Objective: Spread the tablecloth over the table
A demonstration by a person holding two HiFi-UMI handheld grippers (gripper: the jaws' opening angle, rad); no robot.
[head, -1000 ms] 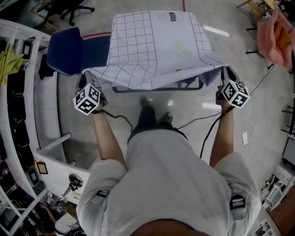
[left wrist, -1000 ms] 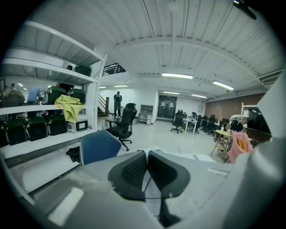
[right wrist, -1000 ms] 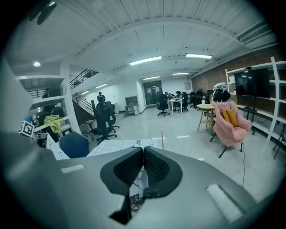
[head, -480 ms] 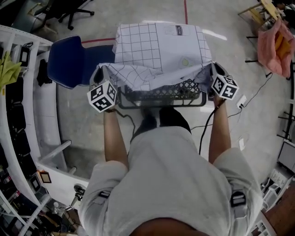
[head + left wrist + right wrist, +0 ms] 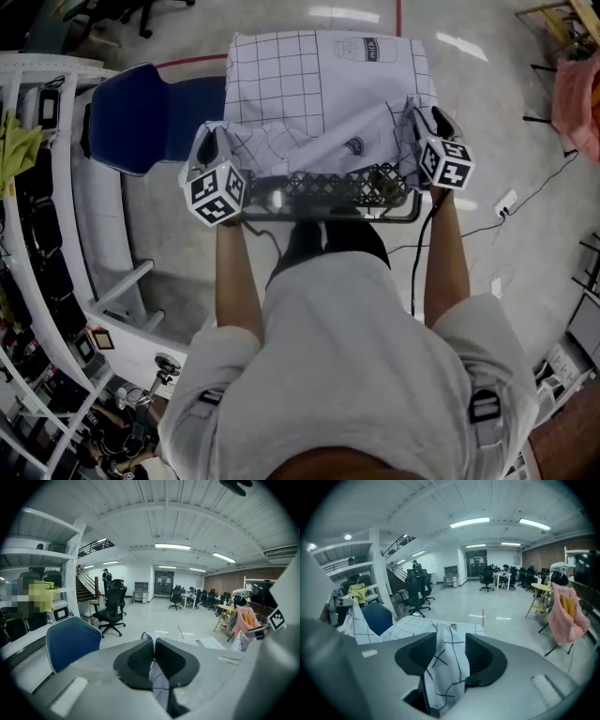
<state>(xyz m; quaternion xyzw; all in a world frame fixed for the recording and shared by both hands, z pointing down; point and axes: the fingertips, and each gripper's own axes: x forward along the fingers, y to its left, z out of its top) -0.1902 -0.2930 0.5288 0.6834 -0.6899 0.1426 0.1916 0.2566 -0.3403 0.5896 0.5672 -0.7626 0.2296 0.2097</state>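
both grippers have gone forward since a second ago: then they held the near edge of the tablecloth (image 5: 319, 84) stretched out on the person's side of the desk (image 5: 328, 187), and now they sit at its two near corners, with that edge slack and bunched between them.

the white, grid-lined tablecloth covers the far part of the desk and hangs over its far and side edges. a strip of black lattice along the near edge of the desk lies bare, just in front of the crumpled hem.

the left gripper (image 5: 208, 150) is at the near left corner. in the left gripper view the left gripper (image 5: 153, 641) is clenched on a thin fold of tablecloth (image 5: 159, 686), its jaws almost together with the fabric pinched between them.

the right gripper (image 5: 427, 127) is at the near right corner. in the right gripper view the right gripper (image 5: 450, 644) has its jaws opening; they stand apart, and a loose fold of tablecloth (image 5: 445, 667) hangs between them without being squeezed.

a blue chair (image 5: 141, 117) stands on the floor (image 5: 487, 112) just beside the left edge of the desk. white shelves (image 5: 37, 187) curve along the left of the head view, well apart from the desk.
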